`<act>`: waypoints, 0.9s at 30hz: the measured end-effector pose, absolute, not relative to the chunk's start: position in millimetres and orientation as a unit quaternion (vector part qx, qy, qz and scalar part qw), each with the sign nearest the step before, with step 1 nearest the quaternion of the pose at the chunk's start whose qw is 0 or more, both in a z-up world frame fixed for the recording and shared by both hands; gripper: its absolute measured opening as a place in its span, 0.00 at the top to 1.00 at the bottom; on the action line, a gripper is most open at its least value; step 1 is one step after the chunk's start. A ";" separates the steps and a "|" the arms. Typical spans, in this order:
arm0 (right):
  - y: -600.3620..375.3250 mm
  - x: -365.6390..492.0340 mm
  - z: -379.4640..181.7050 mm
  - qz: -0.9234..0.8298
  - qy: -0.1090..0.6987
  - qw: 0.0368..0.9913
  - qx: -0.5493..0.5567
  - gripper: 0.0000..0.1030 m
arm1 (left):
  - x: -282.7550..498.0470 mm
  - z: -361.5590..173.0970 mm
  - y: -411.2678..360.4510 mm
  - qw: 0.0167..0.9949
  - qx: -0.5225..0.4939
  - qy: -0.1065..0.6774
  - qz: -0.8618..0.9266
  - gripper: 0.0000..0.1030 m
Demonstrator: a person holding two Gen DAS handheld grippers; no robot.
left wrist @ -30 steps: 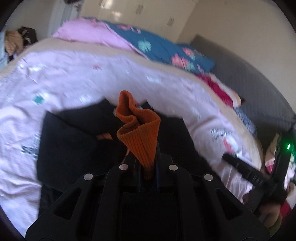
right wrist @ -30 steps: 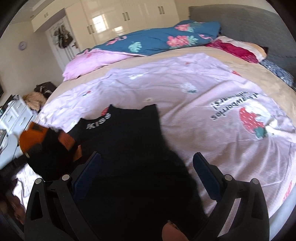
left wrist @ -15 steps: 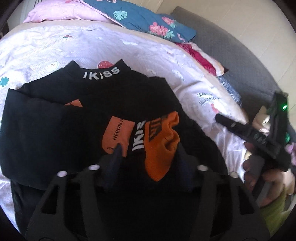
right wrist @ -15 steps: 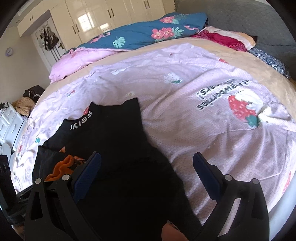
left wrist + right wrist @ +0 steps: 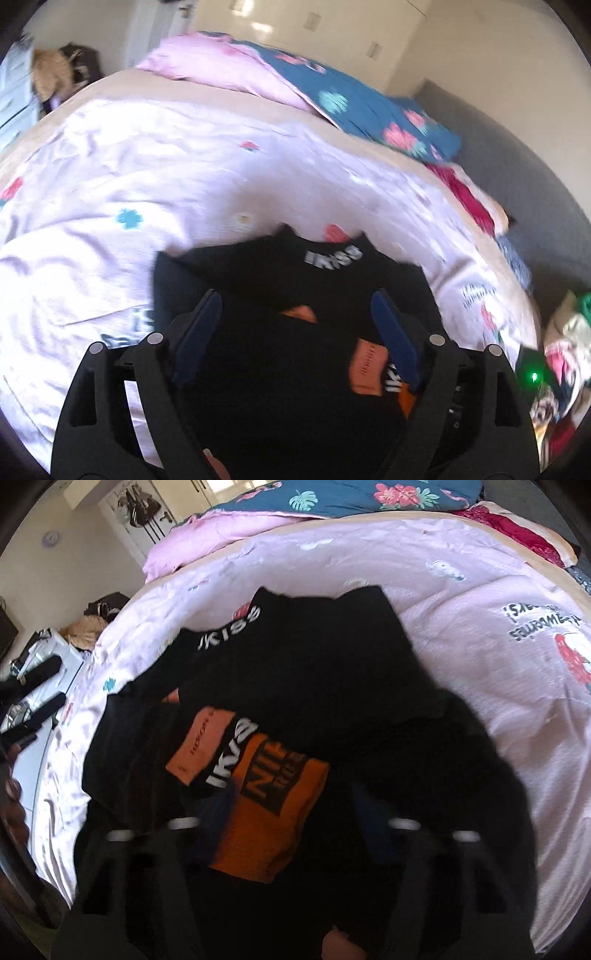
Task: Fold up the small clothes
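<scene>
A black top (image 5: 325,657) with a white-lettered collar lies on the pink bedspread (image 5: 498,686), its left sleeve folded across the body. The orange cuff (image 5: 273,812) of that sleeve rests on the black cloth. The top also shows in the left wrist view (image 5: 295,280), with the cuff (image 5: 369,365) by the right finger. My left gripper (image 5: 295,332) is open and empty, hovering over the top. My right gripper (image 5: 291,812) is blurred and open, low over the orange cuff, holding nothing.
Pink and blue floral bedding (image 5: 332,96) lies at the head of the bed. A grey headboard (image 5: 524,177) runs along the right. White drawers (image 5: 40,686) with clutter stand left of the bed. A heap of clothes (image 5: 565,354) lies at the right edge.
My left gripper let go of the orange cuff, which now lies on the top, then opened wide and pulled back. My right gripper moved down and left, over the cuff.
</scene>
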State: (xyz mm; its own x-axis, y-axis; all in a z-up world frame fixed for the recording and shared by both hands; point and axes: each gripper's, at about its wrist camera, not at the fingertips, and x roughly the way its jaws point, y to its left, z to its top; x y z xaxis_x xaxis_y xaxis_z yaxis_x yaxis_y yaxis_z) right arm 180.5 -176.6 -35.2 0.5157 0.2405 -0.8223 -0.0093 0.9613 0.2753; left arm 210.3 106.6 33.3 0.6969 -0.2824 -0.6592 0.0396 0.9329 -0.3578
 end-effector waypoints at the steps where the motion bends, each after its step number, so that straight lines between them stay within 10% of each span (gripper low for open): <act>1: -173.0 178.0 -30.9 0.078 0.473 0.871 0.110 0.88 | 208.9 28.7 119.0 0.907 -0.172 0.376 -0.077 0.27; 14: -137.2 196.0 96.6 0.161 0.301 0.938 -0.057 0.93 | 201.5 25.3 194.6 0.902 -0.242 0.357 0.020 0.26; 27: -160.2 222.7 40.8 0.098 0.360 0.926 -0.051 0.93 | 215.5 5.7 131.9 0.903 -0.159 0.399 -0.027 0.26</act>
